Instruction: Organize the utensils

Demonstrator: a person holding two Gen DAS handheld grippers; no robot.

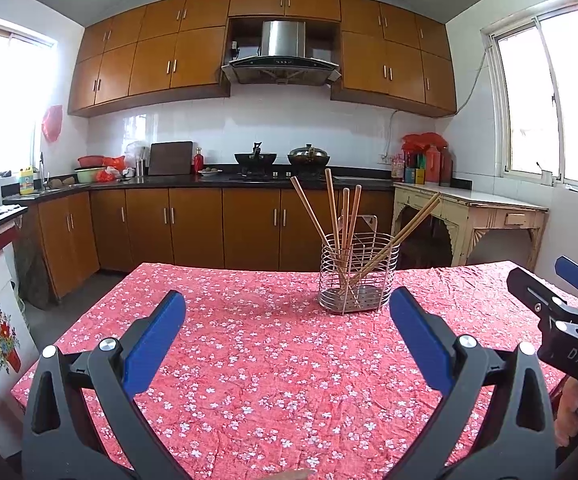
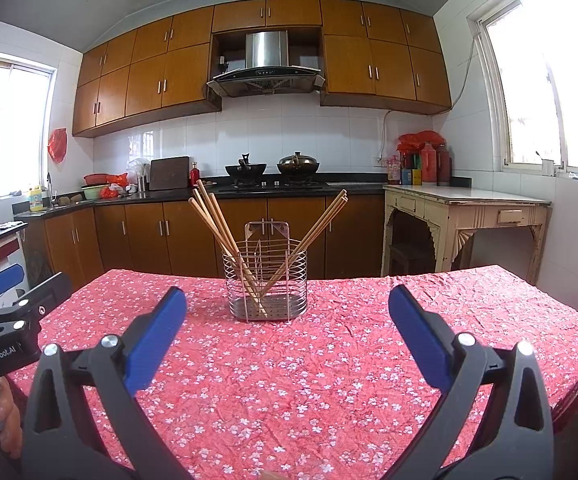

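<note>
We are holding the left gripper (image 1: 287,316) and right gripper (image 2: 287,314) above the near half of the bench (image 2: 329,380), each with its two blue fingers (image 2: 157,332) spread wide apart and gripping nothing. One wire utensil holder (image 2: 267,290) is standing farther along the floral cloth, and we are counting six chopsticks (image 2: 213,220) leaning inside it.

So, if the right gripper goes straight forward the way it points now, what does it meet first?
Probably the wire holder with the chopsticks. It stands nearly centred ahead of the open right gripper, slightly toward its left finger. Only bare tablecloth lies before it. Depth is unclear, and a high path might pass above.
</note>
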